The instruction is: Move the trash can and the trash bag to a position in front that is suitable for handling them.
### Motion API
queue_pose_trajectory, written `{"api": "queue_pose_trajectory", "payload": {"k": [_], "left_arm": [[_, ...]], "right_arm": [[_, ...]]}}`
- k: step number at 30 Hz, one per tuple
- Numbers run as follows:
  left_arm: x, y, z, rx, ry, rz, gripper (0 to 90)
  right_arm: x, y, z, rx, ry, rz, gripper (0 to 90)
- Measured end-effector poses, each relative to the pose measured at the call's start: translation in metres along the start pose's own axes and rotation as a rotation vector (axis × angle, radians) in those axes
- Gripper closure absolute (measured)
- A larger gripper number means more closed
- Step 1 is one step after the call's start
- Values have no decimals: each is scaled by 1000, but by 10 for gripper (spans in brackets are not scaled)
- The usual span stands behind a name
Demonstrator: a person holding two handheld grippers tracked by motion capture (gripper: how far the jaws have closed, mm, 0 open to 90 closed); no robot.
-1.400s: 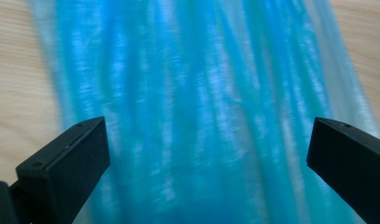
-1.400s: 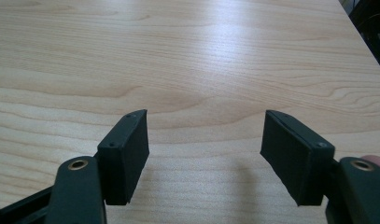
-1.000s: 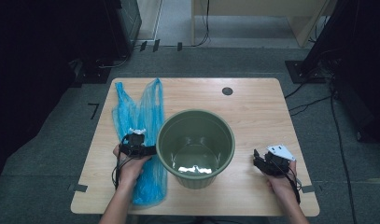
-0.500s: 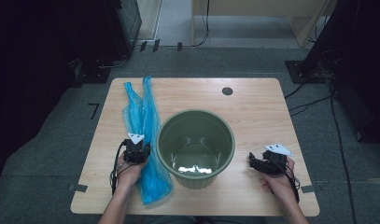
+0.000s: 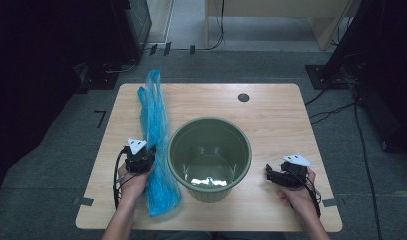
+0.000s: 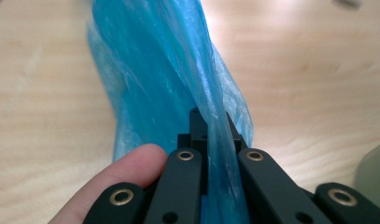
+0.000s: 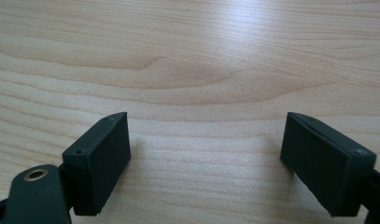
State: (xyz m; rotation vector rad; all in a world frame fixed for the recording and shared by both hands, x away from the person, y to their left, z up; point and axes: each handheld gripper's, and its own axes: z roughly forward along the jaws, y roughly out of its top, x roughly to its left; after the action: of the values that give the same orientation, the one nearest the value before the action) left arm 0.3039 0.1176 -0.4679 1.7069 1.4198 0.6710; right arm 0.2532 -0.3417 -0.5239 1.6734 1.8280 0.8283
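A long blue plastic bag (image 5: 156, 145) lies on the wooden table (image 5: 271, 115), left of a green bucket (image 5: 210, 157). My left gripper (image 5: 142, 151) is shut on the bag's left edge about halfway along; in the left gripper view the blue film (image 6: 178, 84) is pinched between the black jaws, and a fingertip (image 6: 127, 172) rests beside them. My right gripper (image 5: 269, 174) rests on the table to the right of the bucket, its jaws pointing toward it. The pads (image 7: 103, 149) stand wide apart over bare wood with nothing between them.
The bucket stands upright and empty, with a bright reflection on its floor. A round cable hole (image 5: 243, 97) sits near the table's far edge. Dark stands and cables (image 5: 341, 95) surround the table on the grey floor.
The bag has been drawn together into a narrower strip and shifted slightly toward the bucket. My left gripper has closed on the bag's edge. The right gripper has settled lower, toward the bucket.
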Motion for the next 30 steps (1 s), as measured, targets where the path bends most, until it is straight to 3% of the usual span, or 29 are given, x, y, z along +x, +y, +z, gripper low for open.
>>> {"api": "queue_pose_trajectory", "payload": {"k": [9,22,30], "left_arm": [[-9,30,-40,-189,-22,-3,896],[-25,62,-98,-369,-18,27,896],[-35,69,-125,-553,-11,21,896]], "right_arm": [[0,0,0,1,13,-13,147],[4,1,2,2,12,-11,147],[4,1,2,2,11,-10,147]]}}
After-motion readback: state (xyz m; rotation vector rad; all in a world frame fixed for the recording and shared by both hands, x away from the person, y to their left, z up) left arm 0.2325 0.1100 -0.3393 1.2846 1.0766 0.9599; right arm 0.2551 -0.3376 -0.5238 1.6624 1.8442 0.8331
